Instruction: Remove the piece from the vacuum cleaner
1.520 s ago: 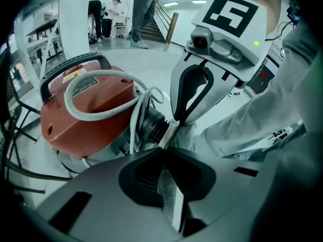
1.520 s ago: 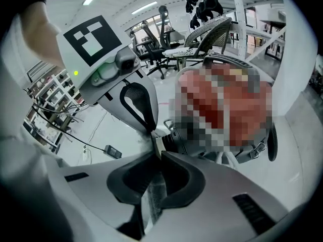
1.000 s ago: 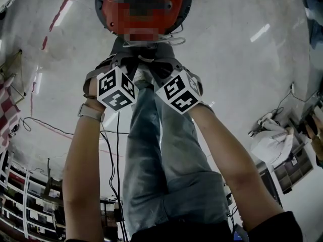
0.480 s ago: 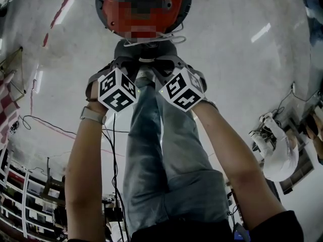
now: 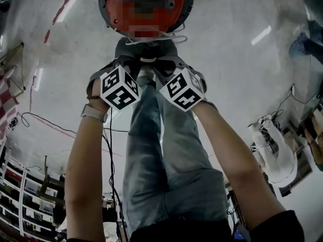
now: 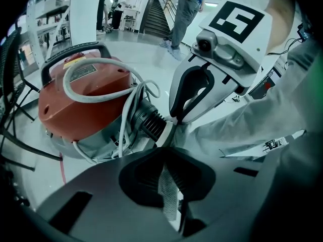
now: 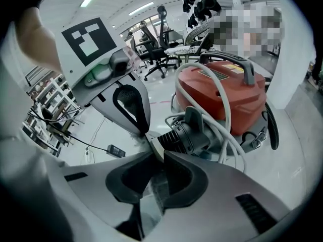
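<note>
Piece (image 6: 165, 131), pale and flat, sits nearest you, pinched from both sides: your left gripper (image 6: 166, 153) and your right gripper (image 7: 156, 159) are each closed down on it, tips almost touching one another, low over the floor (image 5: 242, 59). Over the past second almost nothing has shifted. Both grippers stay clamped in the same spot, and the piece remains seated against the black ribbed connector (image 6: 148, 121) just beyond the jaws. By the look of it, the grasp is made but the pull has not yet told: the joint is unbroken, so the removal is likely at its very start and may want a firmer draw or a twist. Behind the connector stands the vacuum cleaner (image 7: 222, 89), its red body upright on the floor, a pale cord (image 6: 101, 67) looped over the top beneath a carrying handle (image 7: 237, 62). Farther off, office chairs (image 7: 160, 59) stand in the open hall, and a person (image 6: 184, 14) waits near a staircase (image 6: 160, 16).
</note>
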